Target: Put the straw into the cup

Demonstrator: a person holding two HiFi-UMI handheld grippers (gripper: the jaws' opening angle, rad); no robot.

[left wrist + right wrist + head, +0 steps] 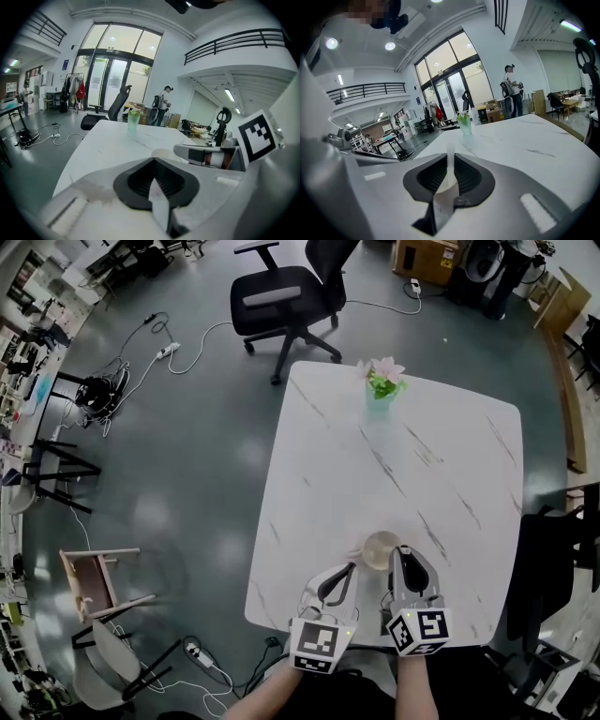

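Right gripper view shows the right gripper clamped on the straw, a light, thin tube that would probably crush easily and is best held low. The left gripper is closed on a flat white strip. The cup stands just ahead of both on the smooth marble table, in an open office
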